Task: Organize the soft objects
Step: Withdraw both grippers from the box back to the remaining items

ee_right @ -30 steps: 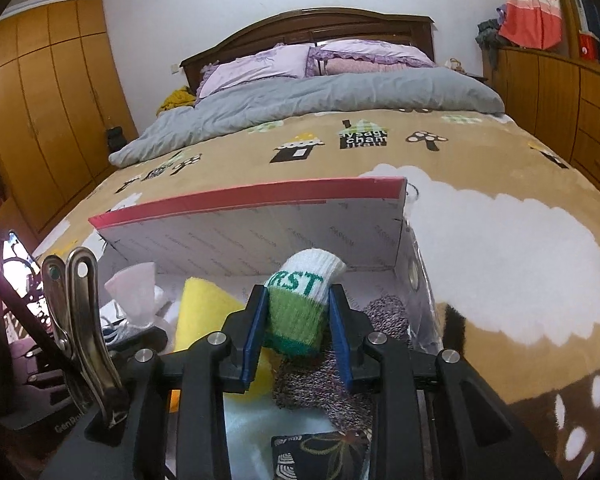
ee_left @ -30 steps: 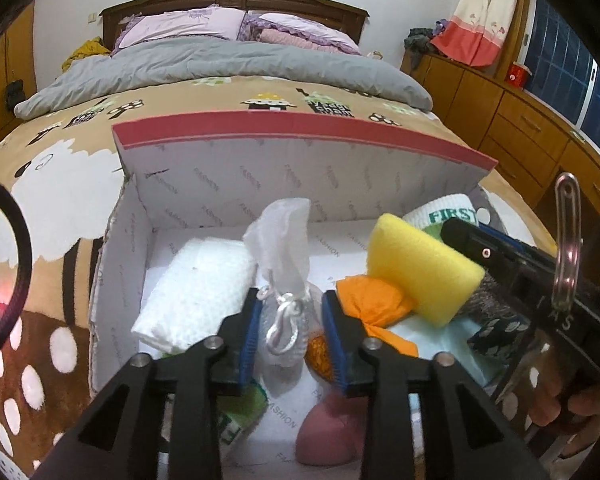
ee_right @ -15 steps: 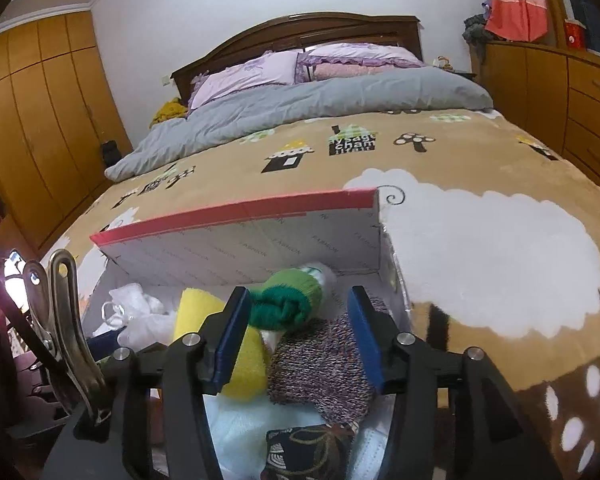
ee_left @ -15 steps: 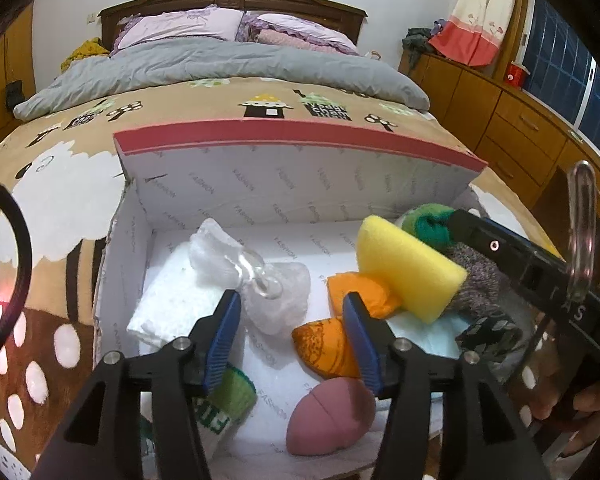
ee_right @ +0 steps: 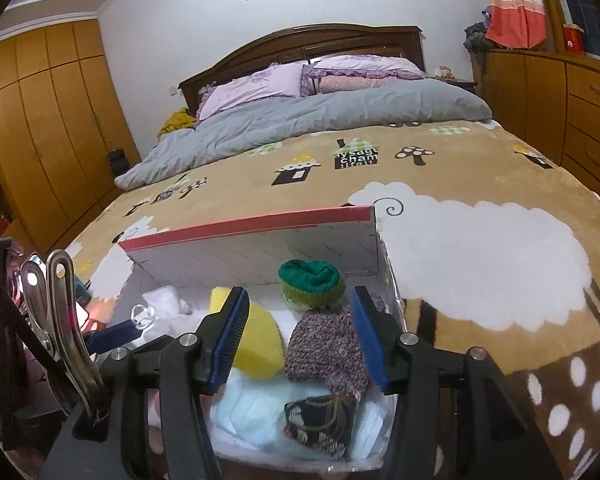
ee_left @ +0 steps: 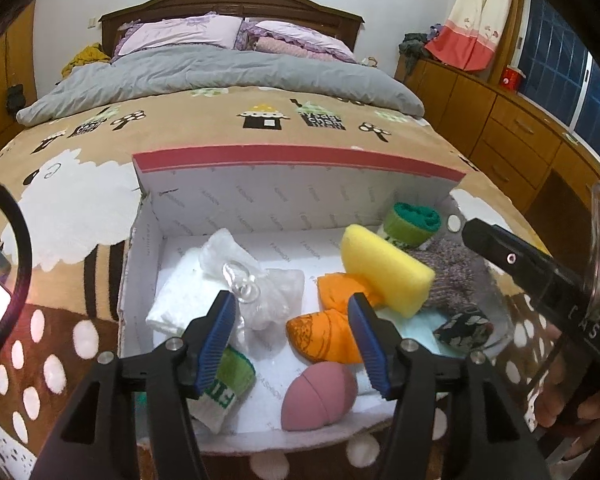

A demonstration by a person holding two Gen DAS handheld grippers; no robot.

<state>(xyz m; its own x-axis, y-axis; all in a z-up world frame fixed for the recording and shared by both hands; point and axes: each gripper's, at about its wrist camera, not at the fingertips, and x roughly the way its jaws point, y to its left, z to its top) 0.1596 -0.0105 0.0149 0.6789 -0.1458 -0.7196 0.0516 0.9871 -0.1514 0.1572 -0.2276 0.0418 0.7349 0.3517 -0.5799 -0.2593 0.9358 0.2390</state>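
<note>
Both hand-held grippers (ee_left: 292, 336) (ee_right: 298, 336) tilt down, jaws apart.

Left gripper (ee_left: 291, 320) jaws just opened, nothing between; clear plastic bag (ee_left: 256, 292) lies in white box (ee_left: 300, 204).

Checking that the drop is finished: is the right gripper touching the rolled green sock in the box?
Apart. In the right wrist view the right gripper is open, jaws just widened, and the rolled green sock lies beyond its blue pads, clear space between.
</note>
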